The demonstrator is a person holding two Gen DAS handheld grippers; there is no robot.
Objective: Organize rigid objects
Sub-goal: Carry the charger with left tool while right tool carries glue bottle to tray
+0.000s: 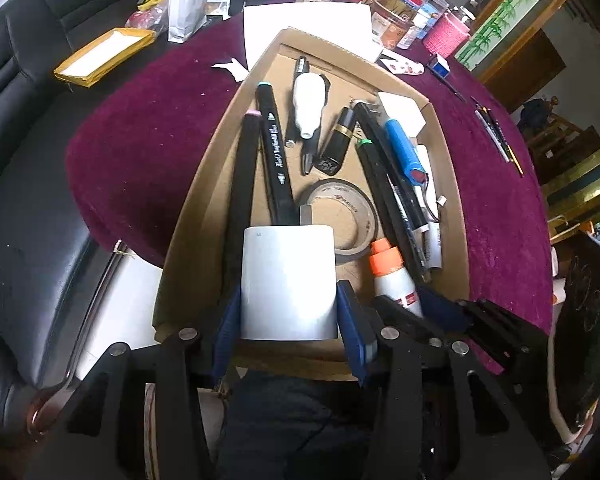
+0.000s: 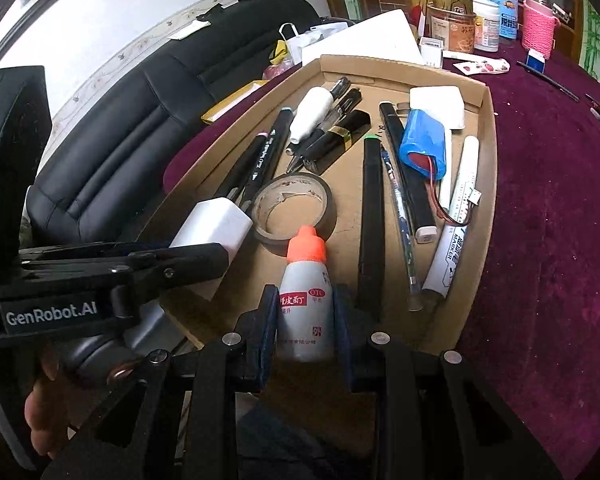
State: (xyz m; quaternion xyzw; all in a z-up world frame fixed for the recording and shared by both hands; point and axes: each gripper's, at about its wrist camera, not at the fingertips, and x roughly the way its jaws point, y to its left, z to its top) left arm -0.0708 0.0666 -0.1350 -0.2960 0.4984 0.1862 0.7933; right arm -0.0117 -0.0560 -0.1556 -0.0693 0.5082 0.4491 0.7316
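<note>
Only the right wrist view shows a hand (image 2: 46, 412) gripping the left claw (image 2: 204, 258).

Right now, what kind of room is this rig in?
Probably a home living or dining room: a black leather sofa, a round table in a maroon cloth, and food jars at its far edge.

Matt cardboard, plush cloth, glossy plastic

The tray (image 2: 486, 184) is matt brown cardboard; the worktop (image 2: 548, 240) wears plush purple cloth; the white charger (image 1: 288, 282) is smooth plastic.

left gripper (image 1: 288, 312) clamped and angled down, right gripper (image 2: 305, 328) likewise
</note>
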